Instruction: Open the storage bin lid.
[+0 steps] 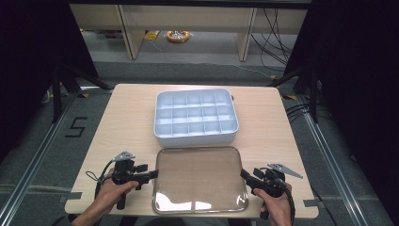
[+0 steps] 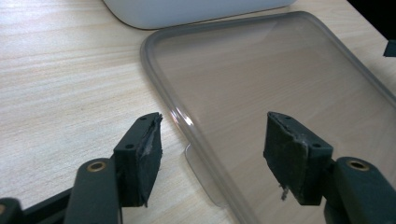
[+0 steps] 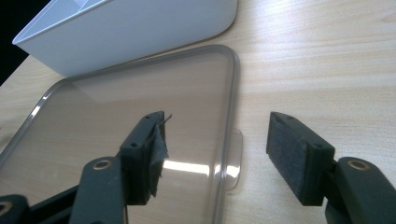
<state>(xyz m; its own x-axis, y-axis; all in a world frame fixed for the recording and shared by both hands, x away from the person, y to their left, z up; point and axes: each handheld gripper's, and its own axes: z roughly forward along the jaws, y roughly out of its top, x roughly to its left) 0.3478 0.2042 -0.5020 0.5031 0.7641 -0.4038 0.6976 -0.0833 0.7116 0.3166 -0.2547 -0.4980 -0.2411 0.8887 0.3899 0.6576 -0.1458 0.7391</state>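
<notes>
High view: the lid [image 1: 200,180] lies flat on the table [image 1: 127,108] at 6 o'clock, box [image 1: 195,117] beyond at 12. Left gripper [image 1: 153,174] and right gripper [image 1: 244,175] stand apart, each straddling a side tab, unclamped. Close both evenly on the tabs; lift level. Near edge is close; sides are free.

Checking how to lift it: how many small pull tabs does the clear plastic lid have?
2: one tab on the clear plastic lid's left edge, one tab on its right edge. Others may go unseen.

A glossy, smoke-tinted clear plastic lid [image 1: 200,179] lies on the matt pale wood-grain worktop [image 1: 127,122] beside a smooth white plastic tray [image 1: 195,117].
</notes>
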